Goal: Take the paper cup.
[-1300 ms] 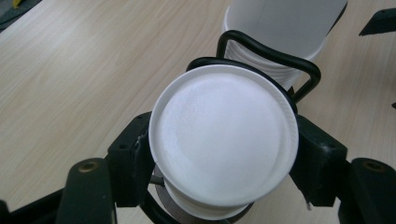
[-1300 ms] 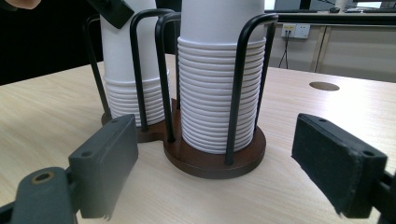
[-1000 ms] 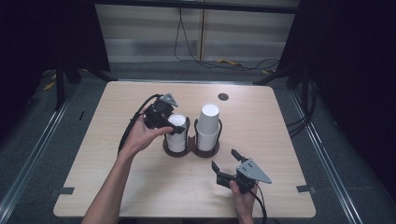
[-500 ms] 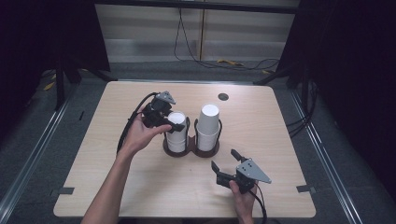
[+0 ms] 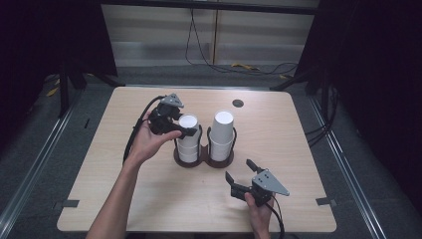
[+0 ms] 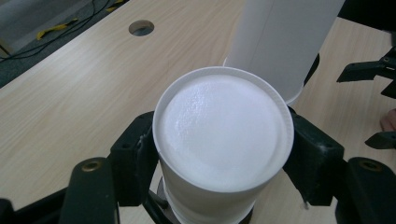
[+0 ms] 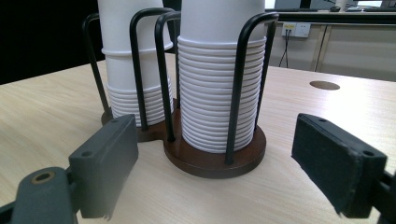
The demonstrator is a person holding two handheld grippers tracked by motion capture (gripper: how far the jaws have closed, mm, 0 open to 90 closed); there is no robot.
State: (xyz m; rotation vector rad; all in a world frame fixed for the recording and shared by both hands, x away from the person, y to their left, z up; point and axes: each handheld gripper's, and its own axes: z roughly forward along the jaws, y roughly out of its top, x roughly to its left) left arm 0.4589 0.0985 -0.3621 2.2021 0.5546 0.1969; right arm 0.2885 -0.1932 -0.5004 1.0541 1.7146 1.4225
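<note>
Two stacks of upside-down white cups stand in a brown twin holder [image 5: 204,160] with black wire posts at mid-table. My left gripper [image 5: 185,130] is shut on the top cup [image 5: 188,122] of the left stack. In the left gripper view, both pads press the sides of that cup [image 6: 223,130], with the taller right stack [image 6: 280,42] behind it. Near the front edge, my right gripper [image 5: 240,171] rests open and points at the holder. In the right gripper view, its jaws [image 7: 224,172] stand wide apart in front of the nearer stack [image 7: 217,93] and the other stack [image 7: 122,70].
A round hole [image 5: 238,103] is in the tabletop behind the holder. Bare wood lies on both sides of the holder. Cables run across the floor beyond the far edge of the table [image 5: 199,88].
My left gripper with the top cup has shifted very slightly. The right gripper has stayed where it was.
</note>
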